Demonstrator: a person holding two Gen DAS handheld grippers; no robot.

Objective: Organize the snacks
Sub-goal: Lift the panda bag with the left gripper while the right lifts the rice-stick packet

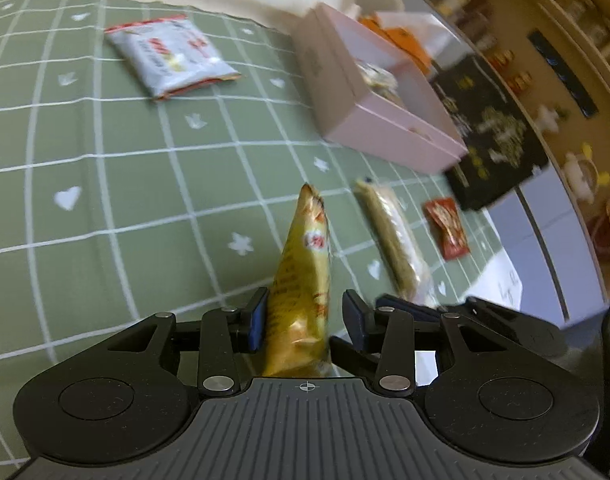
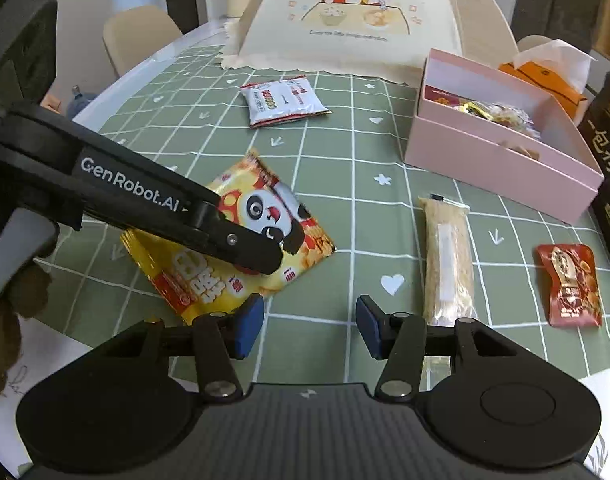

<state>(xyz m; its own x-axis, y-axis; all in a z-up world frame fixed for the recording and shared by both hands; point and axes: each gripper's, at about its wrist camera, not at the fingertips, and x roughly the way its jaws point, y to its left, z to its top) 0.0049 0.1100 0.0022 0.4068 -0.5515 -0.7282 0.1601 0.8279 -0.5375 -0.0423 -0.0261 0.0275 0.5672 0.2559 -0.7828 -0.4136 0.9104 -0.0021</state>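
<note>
On the table (image 2: 337,168), yellow bag (image 2: 241,236) sits in L gripper (image 1: 305,320) jaws, gripped edge-on; its middle hidden by that arm. R gripper (image 2: 309,326) jaws apart, nothing held. Pink box (image 2: 501,152) contents blurry, partly hidden behind its walls.

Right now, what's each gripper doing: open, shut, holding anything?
Left gripper: around the yellow panda snack bag, though contact is unclear.
Right gripper: open, holding nothing.

Soft, even indoor light with faint shadows. The left wrist view is motion-blurred, worst toward 1 o'clock at the pink box (image 1: 369,100). Both fisheye views bend the worktop (image 2: 345,208) grid at the edges.
</note>
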